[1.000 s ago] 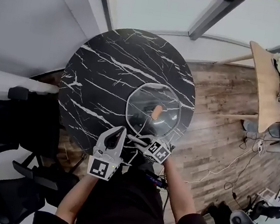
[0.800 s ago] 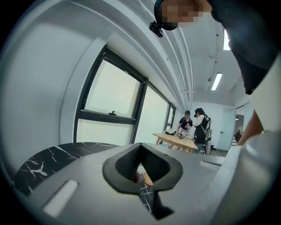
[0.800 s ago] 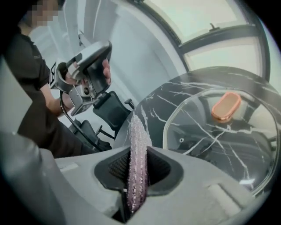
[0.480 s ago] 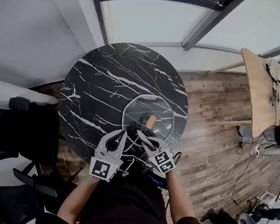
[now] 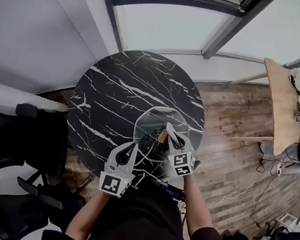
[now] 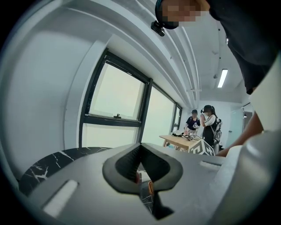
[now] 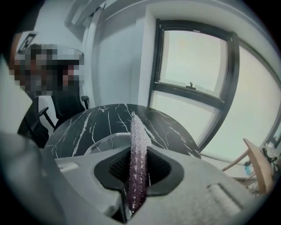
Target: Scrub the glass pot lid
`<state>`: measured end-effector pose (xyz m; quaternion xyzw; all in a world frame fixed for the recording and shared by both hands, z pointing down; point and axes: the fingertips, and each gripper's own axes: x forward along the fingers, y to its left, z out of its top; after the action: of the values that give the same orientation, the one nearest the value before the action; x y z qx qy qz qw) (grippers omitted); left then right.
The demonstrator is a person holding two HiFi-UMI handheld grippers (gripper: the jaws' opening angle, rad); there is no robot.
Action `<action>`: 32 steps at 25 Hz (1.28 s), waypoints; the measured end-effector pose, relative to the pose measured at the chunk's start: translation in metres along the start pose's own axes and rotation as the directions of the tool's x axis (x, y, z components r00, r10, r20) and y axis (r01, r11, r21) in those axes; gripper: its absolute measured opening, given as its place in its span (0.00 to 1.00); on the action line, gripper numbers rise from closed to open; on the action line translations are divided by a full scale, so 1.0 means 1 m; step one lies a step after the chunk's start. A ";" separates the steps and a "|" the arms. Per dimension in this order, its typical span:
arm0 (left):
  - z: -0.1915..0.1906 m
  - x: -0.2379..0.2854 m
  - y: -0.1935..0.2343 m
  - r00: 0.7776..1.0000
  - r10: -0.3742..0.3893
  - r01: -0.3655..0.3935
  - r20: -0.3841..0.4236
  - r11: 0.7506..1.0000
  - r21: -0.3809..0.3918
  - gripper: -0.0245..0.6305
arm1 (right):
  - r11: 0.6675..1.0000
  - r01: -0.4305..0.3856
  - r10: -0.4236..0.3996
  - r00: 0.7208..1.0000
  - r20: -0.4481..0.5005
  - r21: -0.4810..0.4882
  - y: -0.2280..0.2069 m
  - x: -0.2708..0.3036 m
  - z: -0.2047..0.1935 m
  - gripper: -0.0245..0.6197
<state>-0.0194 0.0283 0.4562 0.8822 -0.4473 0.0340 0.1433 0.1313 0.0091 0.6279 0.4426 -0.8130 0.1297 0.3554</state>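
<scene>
Head view: round black marble surface (image 5: 115,95) on wood flooring (image 5: 232,116), with the glass pot lid (image 5: 148,123) lying flat on its near right part, its orange knob (image 5: 162,136) at the centre. We note the right gripper (image 5: 170,130) reaching over the lid, its tips just beside the knob; whether anything touches the glass we cannot tell. Right gripper view: jaws clamped on a purple glittery scrubber (image 7: 137,149), held edge-up and sticking out past the tips. The left gripper (image 5: 129,147) sits at the near edge of the surface, just beside the lid's rim. Left gripper view: jaws drawn together at the tips, nothing held. Black chairs (image 5: 4,141) stand to the left.
</scene>
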 end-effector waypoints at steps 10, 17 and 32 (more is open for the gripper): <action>0.015 0.009 0.011 0.996 0.081 -0.080 0.035 0.997 -0.013 0.04 | 0.982 -0.080 0.065 0.994 -0.093 -0.172 0.022 0.030 -0.020 0.15; 0.011 0.008 0.007 0.996 0.083 -0.082 0.026 0.996 -0.038 0.04 | 0.947 -0.077 0.038 0.991 -0.130 -0.310 0.033 0.037 -0.030 0.15; 0.010 -0.019 0.020 0.995 0.098 -0.096 0.032 0.994 -0.049 0.04 | 0.921 -0.030 -0.030 0.989 -0.148 -0.387 0.041 0.029 -0.032 0.15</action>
<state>-0.0471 0.0294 0.4475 0.8562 -0.4928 0.0149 0.1547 0.1024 0.0313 0.6748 0.3523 -0.7933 -0.0009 0.4965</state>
